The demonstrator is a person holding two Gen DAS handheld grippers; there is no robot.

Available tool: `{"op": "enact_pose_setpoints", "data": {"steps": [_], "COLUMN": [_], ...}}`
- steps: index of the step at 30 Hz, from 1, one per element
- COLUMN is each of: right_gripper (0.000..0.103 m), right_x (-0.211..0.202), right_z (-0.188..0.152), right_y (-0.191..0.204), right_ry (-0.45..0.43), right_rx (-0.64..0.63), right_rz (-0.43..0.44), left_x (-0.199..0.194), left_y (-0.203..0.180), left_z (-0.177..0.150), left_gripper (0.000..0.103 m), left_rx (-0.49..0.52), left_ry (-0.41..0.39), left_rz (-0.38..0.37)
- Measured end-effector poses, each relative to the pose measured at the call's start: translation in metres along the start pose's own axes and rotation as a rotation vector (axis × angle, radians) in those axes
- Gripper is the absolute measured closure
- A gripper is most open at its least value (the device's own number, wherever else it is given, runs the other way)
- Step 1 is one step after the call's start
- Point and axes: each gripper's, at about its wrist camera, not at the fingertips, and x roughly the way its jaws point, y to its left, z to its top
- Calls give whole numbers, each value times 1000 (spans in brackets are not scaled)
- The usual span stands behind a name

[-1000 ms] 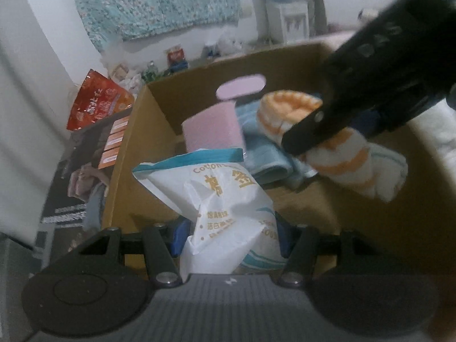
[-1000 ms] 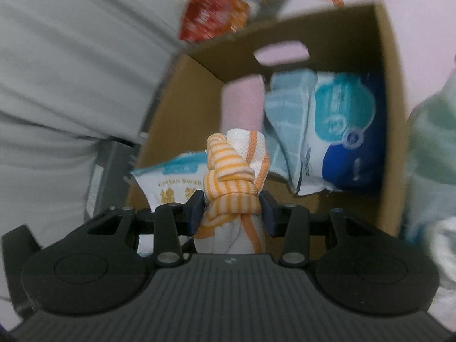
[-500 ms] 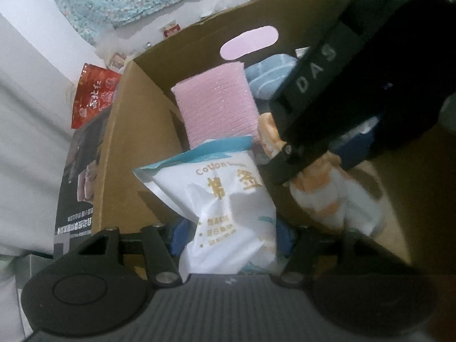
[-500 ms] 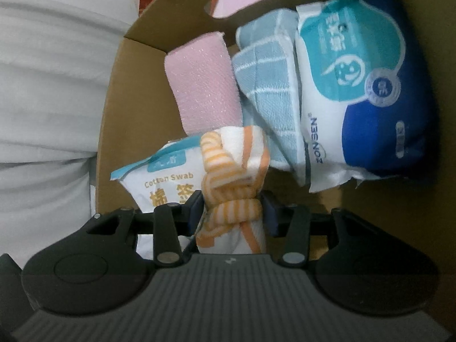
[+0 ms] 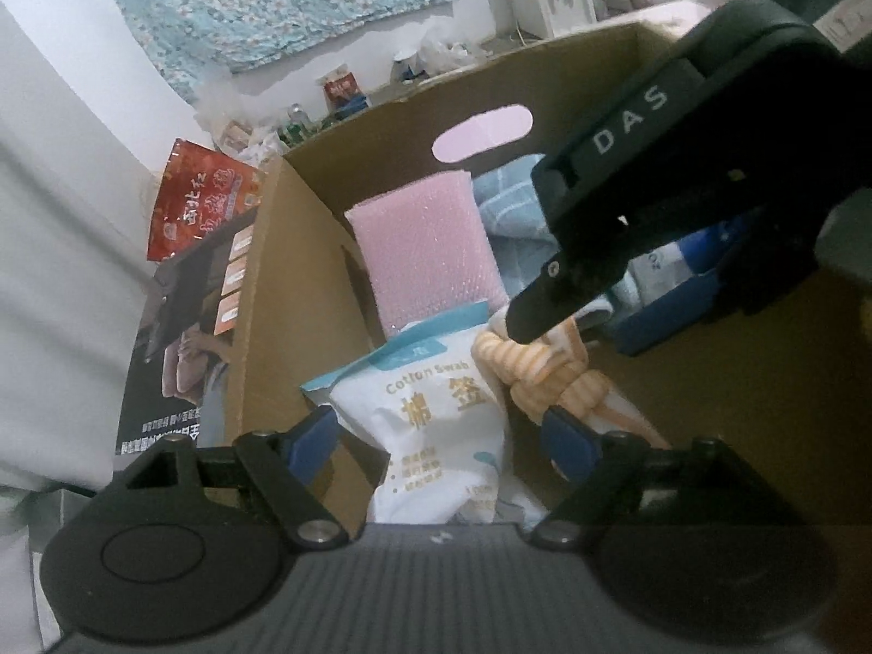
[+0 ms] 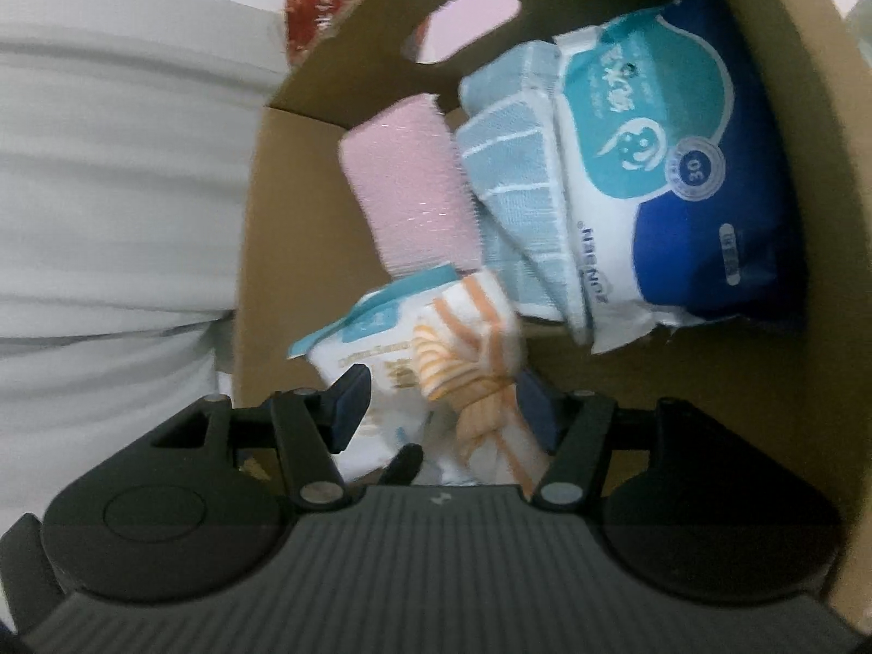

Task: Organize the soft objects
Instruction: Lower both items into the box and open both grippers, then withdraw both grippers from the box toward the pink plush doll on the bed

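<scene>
A cardboard box (image 5: 261, 294) (image 6: 806, 87) holds soft items. My left gripper (image 5: 441, 436) is open; the white cotton swab bag (image 5: 441, 425) (image 6: 365, 349) stands loose between its fingers. My right gripper (image 6: 444, 409) is open too, with the knotted orange-striped cloth (image 6: 474, 370) (image 5: 545, 370) resting between its spread fingers beside the bag. The right gripper's black body (image 5: 681, 163) hangs over the box in the left wrist view.
Deeper in the box lie a pink sponge (image 5: 425, 250) (image 6: 409, 196), a blue checked towel (image 6: 512, 185) and a blue-white tissue pack (image 6: 670, 163). A red snack bag (image 5: 201, 201) and a dark printed carton (image 5: 180, 359) sit outside the box's left wall.
Both grippers lowered their items into the box, then opened. The cotton swab bag and the striped cloth now rest side by side on the box floor.
</scene>
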Motion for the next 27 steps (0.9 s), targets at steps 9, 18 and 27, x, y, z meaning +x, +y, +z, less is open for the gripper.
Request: {"op": "enact_pose_setpoints", "data": {"steps": [9,18,27], "right_gripper": [38,34,27], "right_x": [-48,-156,-298], "right_z": [-12,-47,-66], "right_y": [18,-8,-97], "right_ry": [-60,-194,-452], "right_rx": [-81,-205,-268], "right_rz": [193,321,198], "left_x": [-55,-129,-165], "left_y": [7,-25,-109], "left_z": [-2,4,42], "left_gripper": [16,14,10], "left_rx": [-122,-122,23], "left_ry": [-52,-162,-274], "left_rz": [-73,-141,-239]}}
